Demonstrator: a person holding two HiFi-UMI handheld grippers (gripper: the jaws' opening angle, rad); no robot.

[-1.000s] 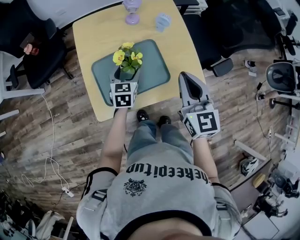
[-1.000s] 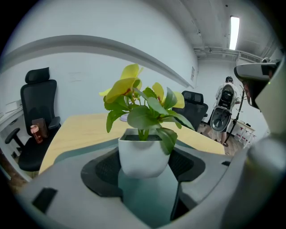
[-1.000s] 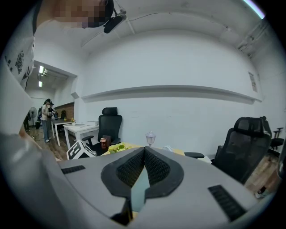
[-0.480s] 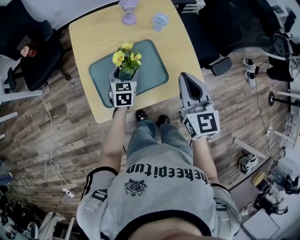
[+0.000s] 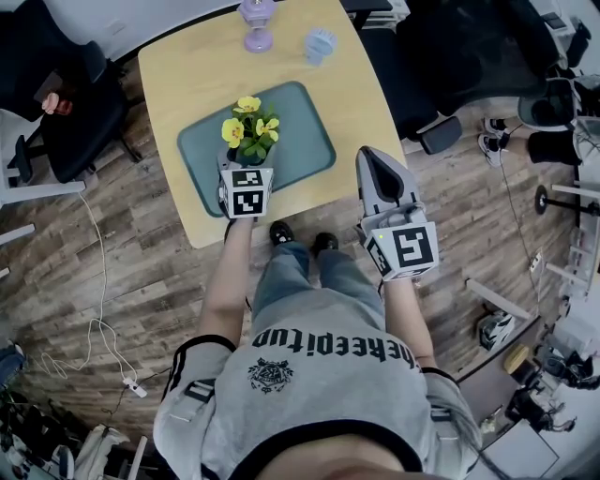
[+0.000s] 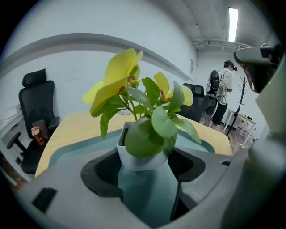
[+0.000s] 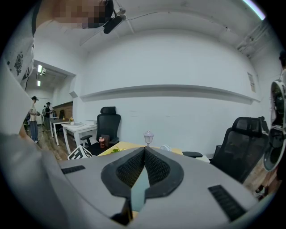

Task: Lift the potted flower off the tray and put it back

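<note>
Left gripper (image 6: 144, 157), closed on the white pot of the potted flower (image 5: 248, 136): its dark pads press on the pot's two sides, and the yellow blooms and green leaves rise upright above the jaws. The potted flower stands over the near-left part of the teal tray (image 5: 314, 141); whether the pot's base touches the tray surface cannot be told. The tray lies at the middle of the light wooden counter (image 5: 187, 75), its long side running slantwise across the top. Right gripper (image 7: 144, 152), jaws brought together with their ribbed pads meeting at the tips and nothing between them; in the head view it is held over the counter's near-right edge, well apart from the tray and the flower. At the counter's far edge stand a small purple lamp-shaped ornament (image 5: 255, 21) and, just to its right, a pale blue object (image 5: 320, 43), both clear of the tray. A black office chair (image 5: 84, 117) stands on the wooden floor (image 5: 112, 281) to the left of the counter. The person's forearms reach to both grippers from below in the head view.
</note>
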